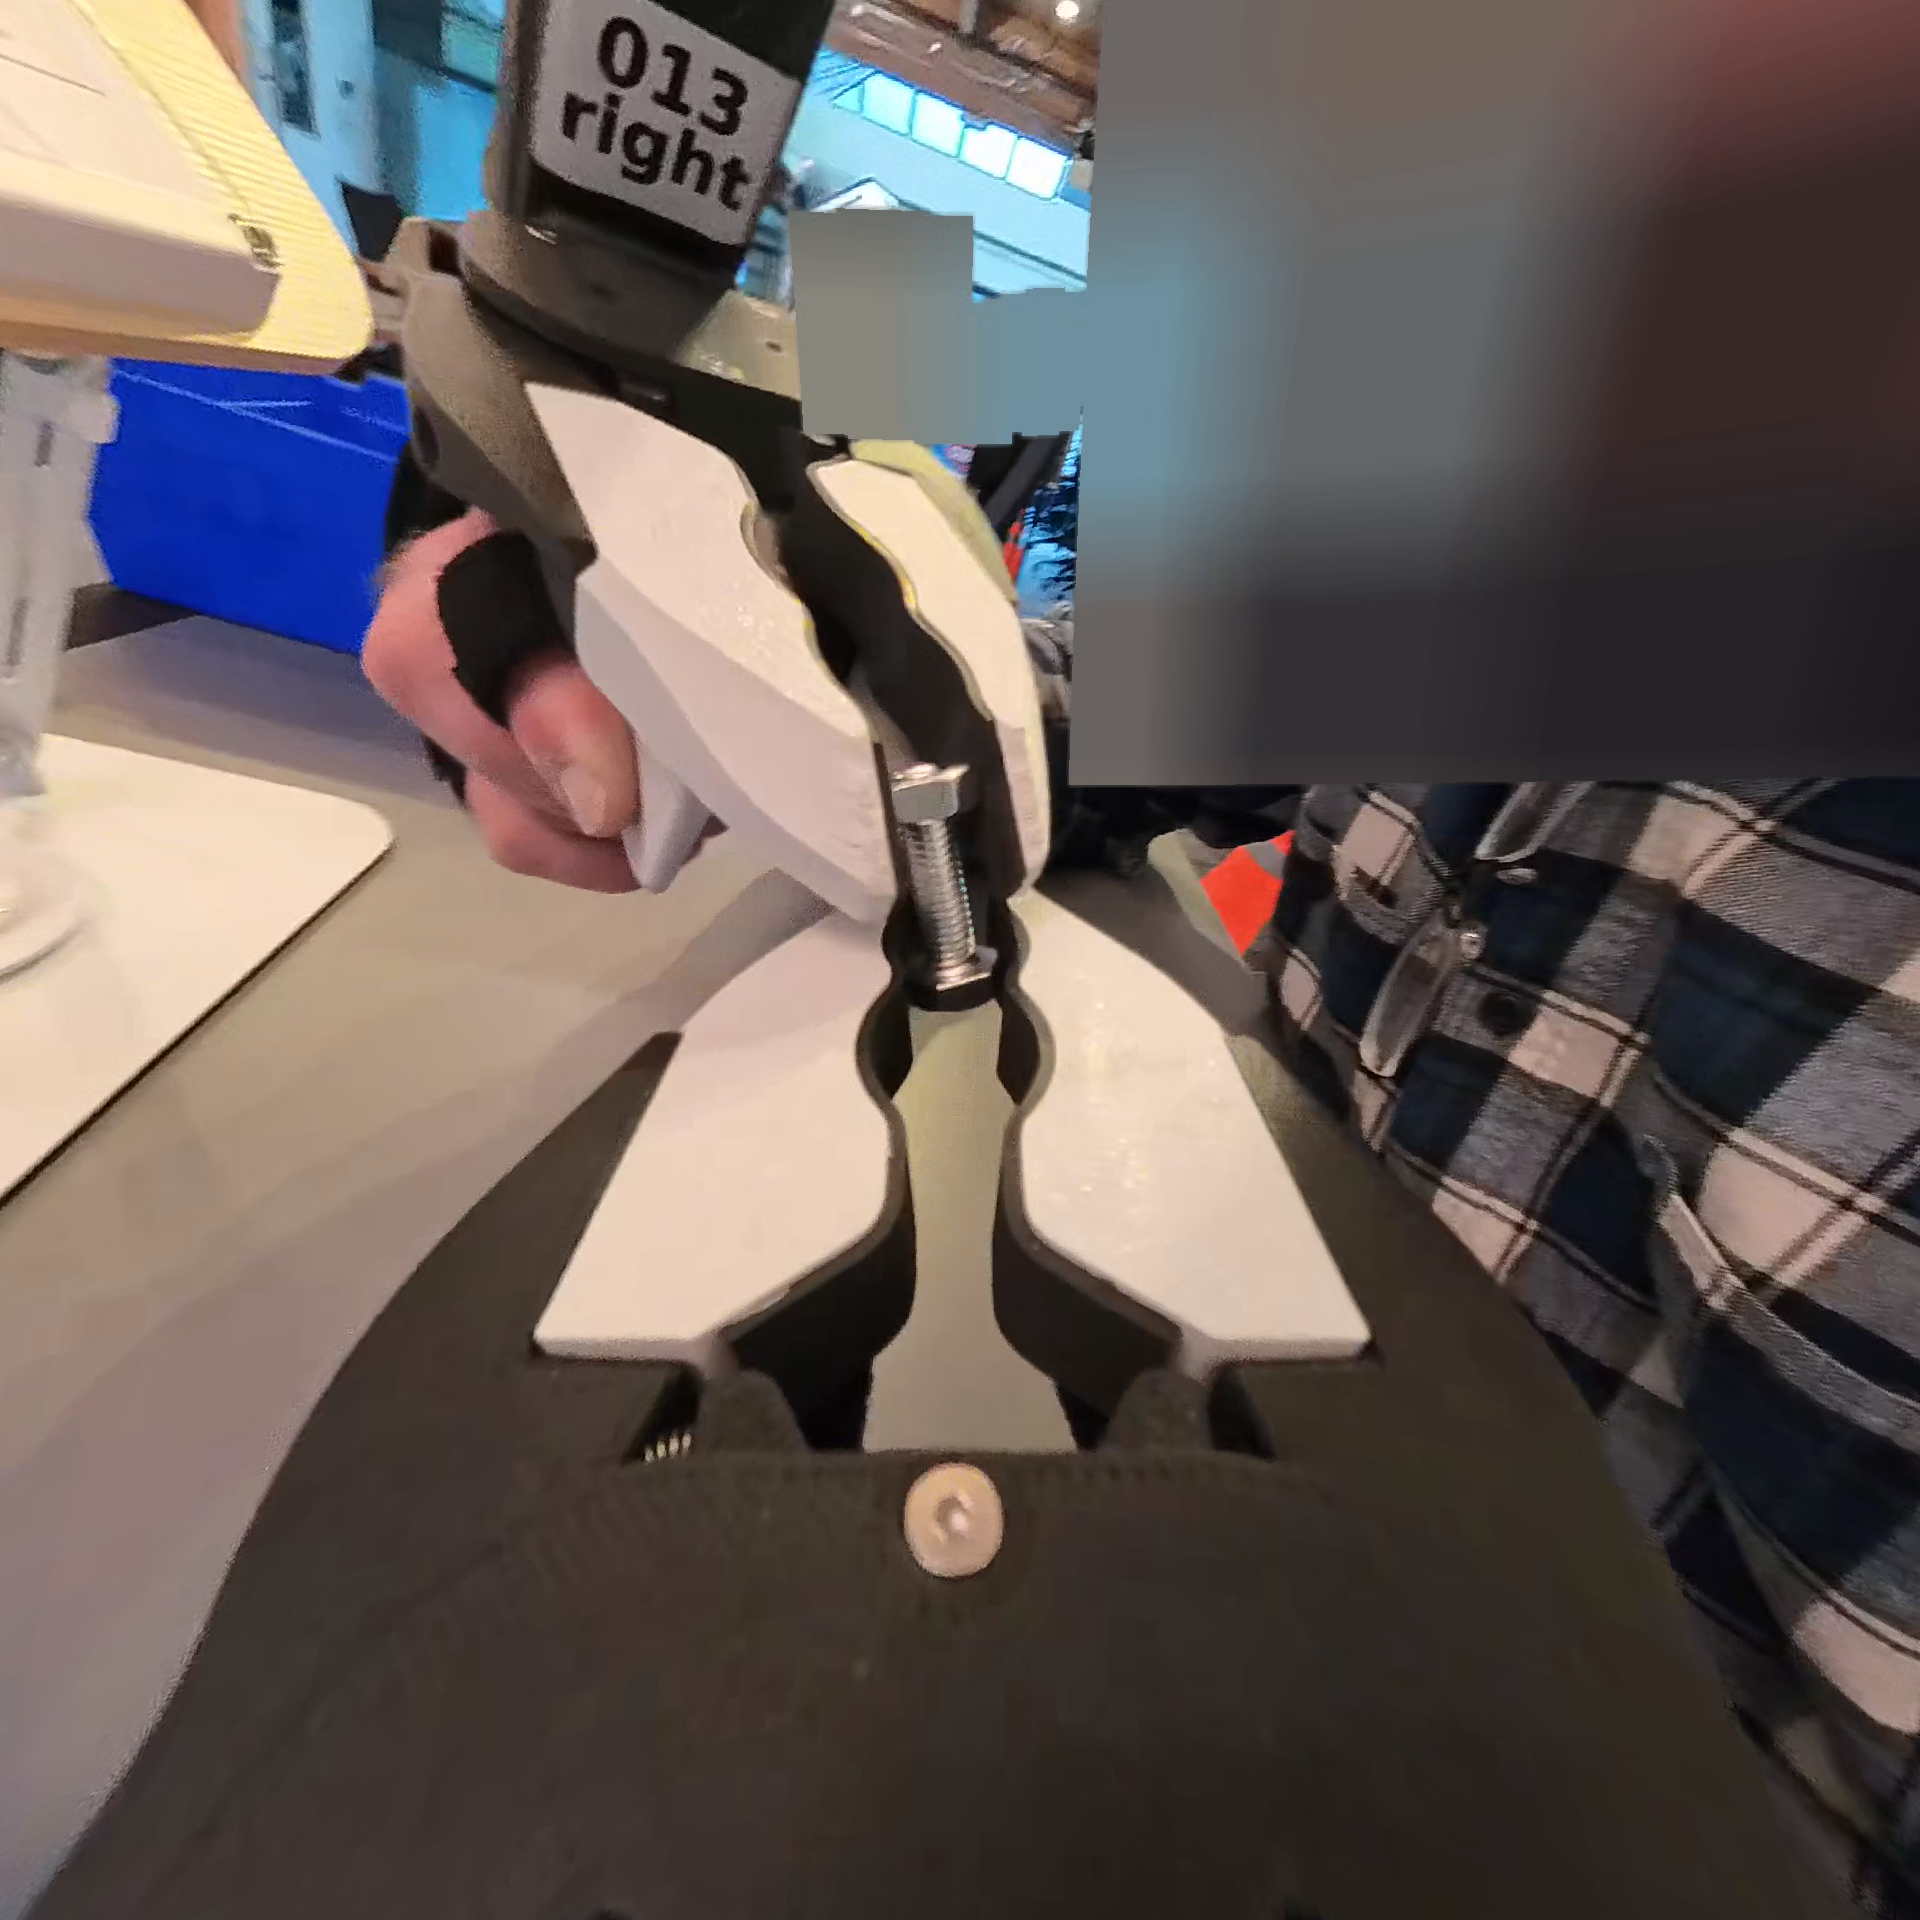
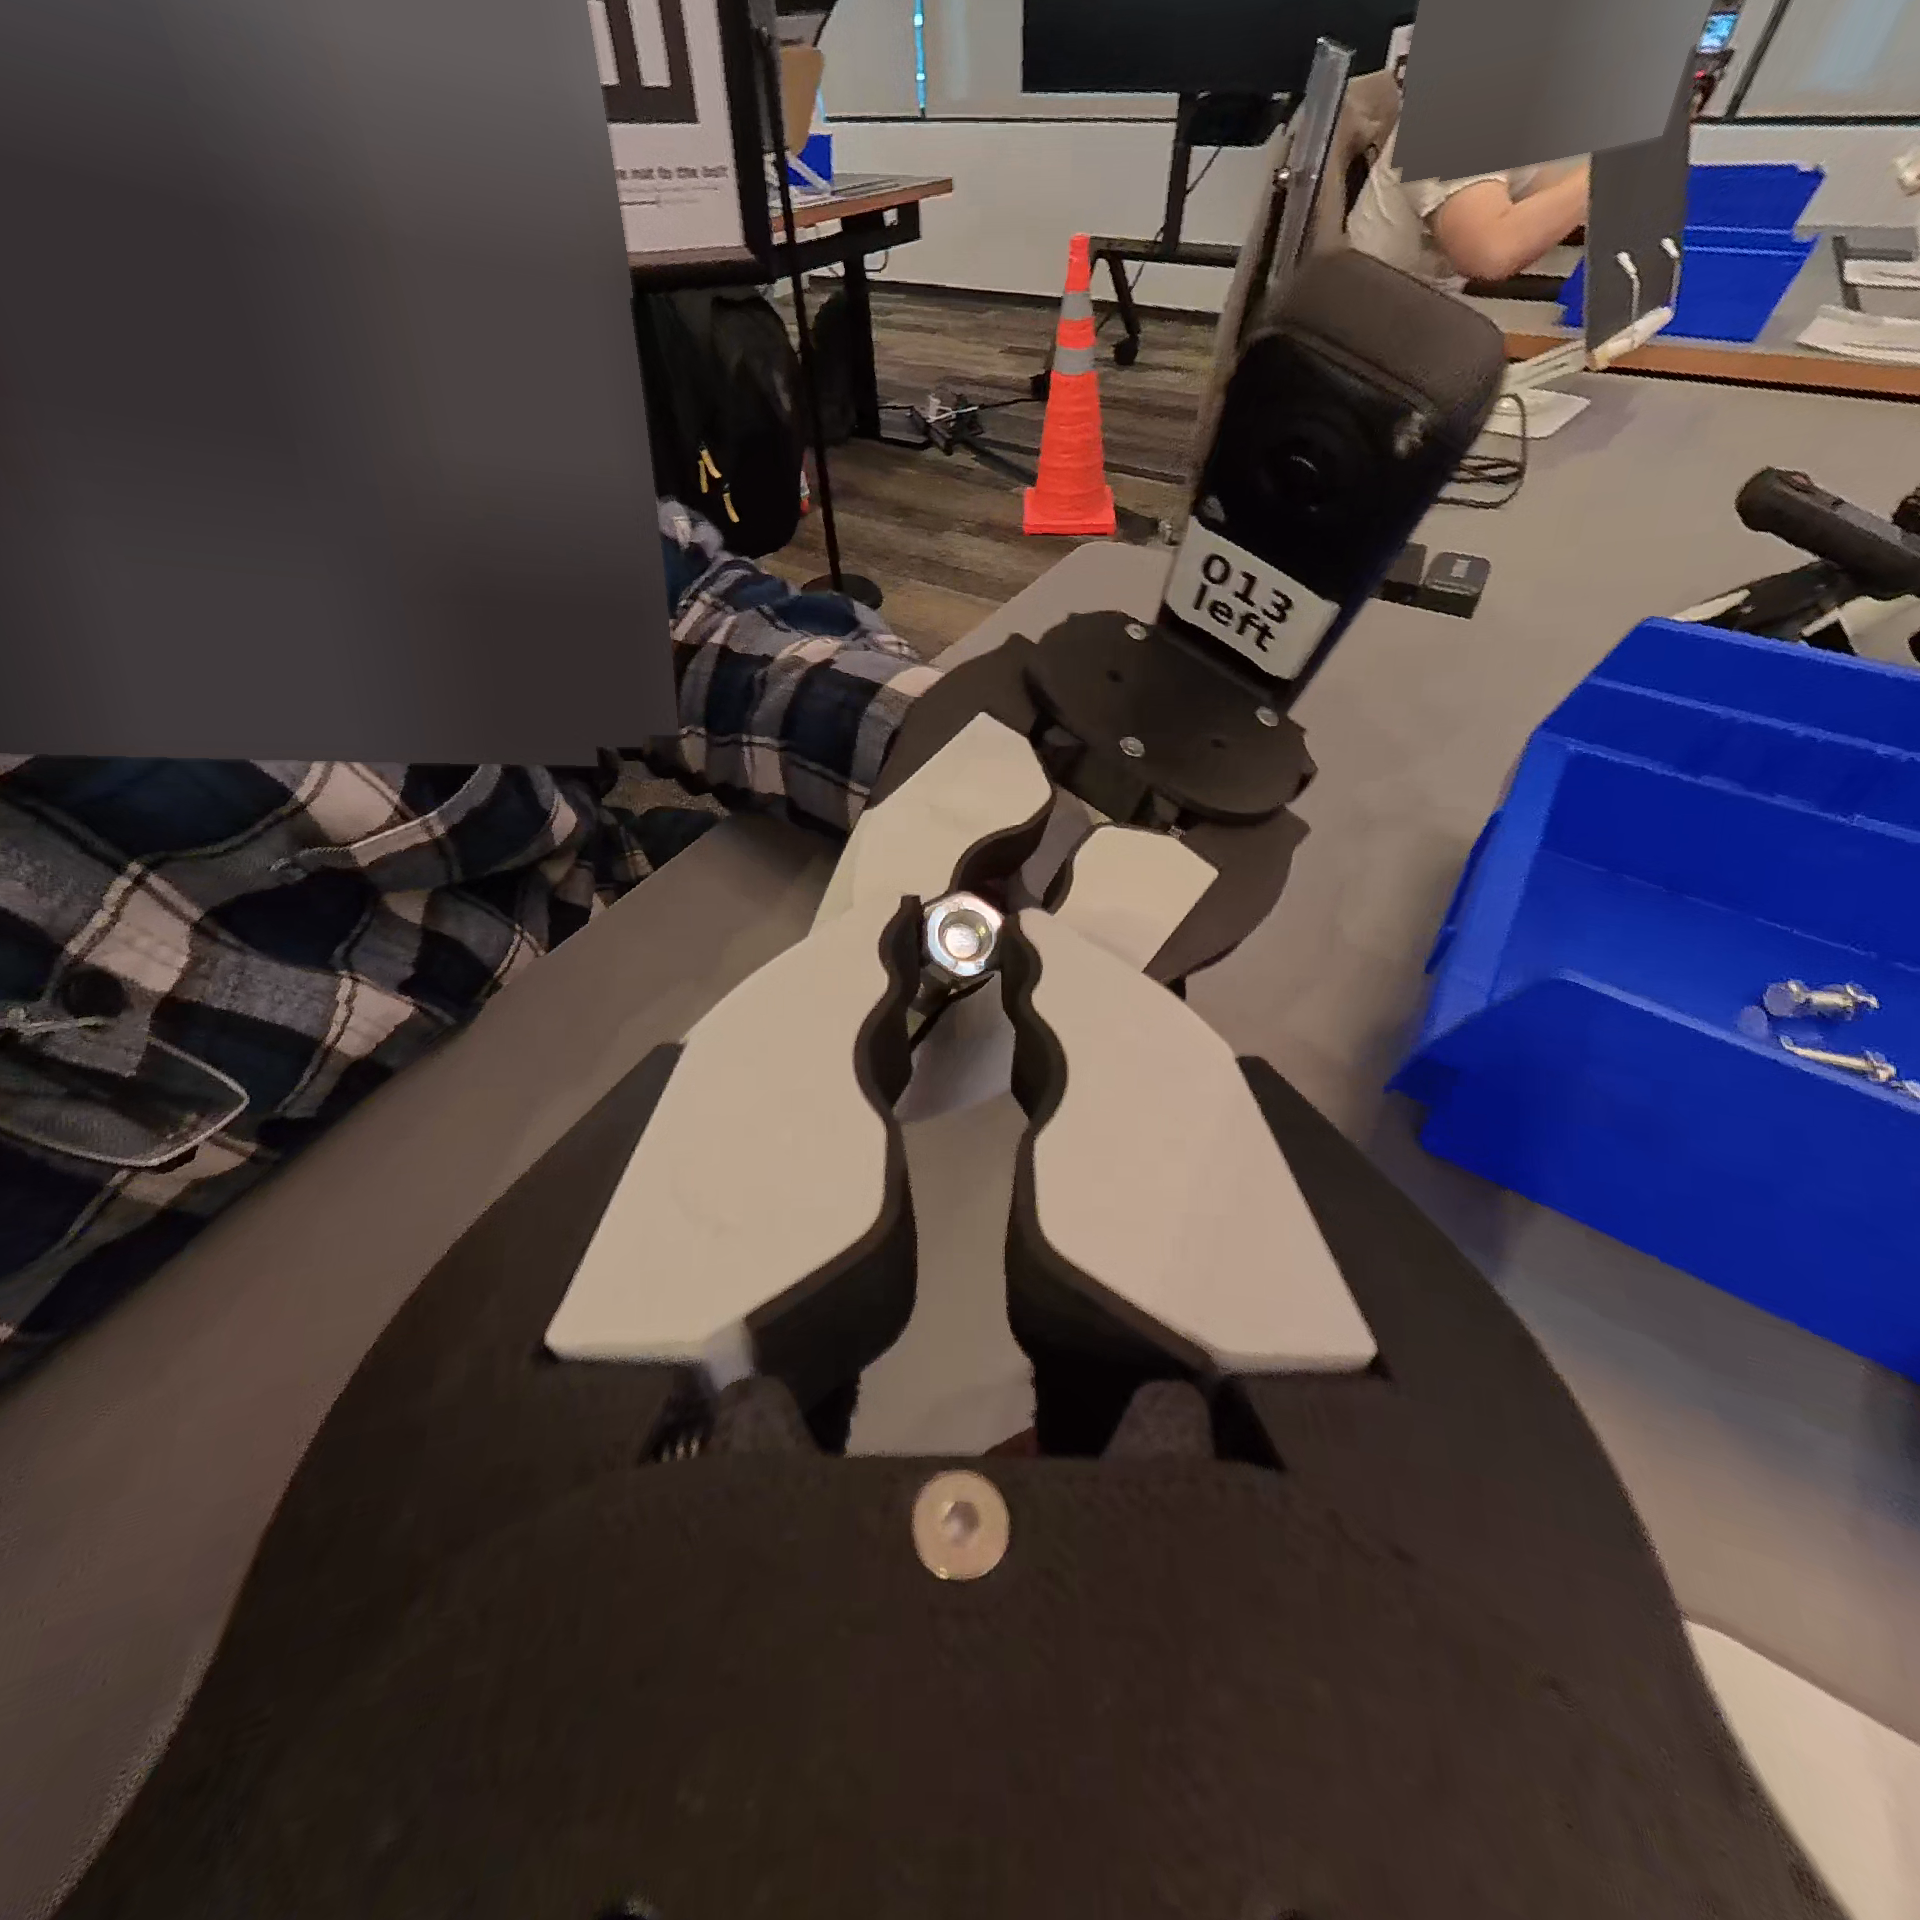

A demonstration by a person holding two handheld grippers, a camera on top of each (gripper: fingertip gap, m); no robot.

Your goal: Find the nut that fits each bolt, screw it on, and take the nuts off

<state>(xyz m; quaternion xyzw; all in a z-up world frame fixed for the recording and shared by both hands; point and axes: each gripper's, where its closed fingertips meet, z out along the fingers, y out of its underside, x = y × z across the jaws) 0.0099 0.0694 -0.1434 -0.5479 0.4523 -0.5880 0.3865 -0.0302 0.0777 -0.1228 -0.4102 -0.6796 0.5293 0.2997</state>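
Observation:
A silver bolt [image 1: 938, 883] spans between my two grippers above the grey table [image 1: 312, 1247]. My left gripper [image 1: 951, 982] is shut on the bolt's lower end, where the head sits between its black pads. My right gripper [image 1: 933, 816] comes down from above, held by a hand, and is shut on a hex nut [image 1: 930, 798] threaded on the bolt's upper end. In the right wrist view the nut [image 2: 961, 938] faces the camera with the bolt tip in its centre, pinched at the right gripper's [image 2: 961, 951] tips. The left gripper's fingers [image 2: 1132, 883] reach in from behind it.
A blue bin [image 2: 1662, 935] with more bolts [image 2: 1818, 1003] stands on the table at the right. A person in a plaid shirt [image 1: 1610, 1143] sits close at the table edge. A white board [image 1: 156, 935] lies at the left. An orange cone [image 2: 1072, 416] stands on the floor beyond. My two grippers' fingertips are within a few centimetres of each other.

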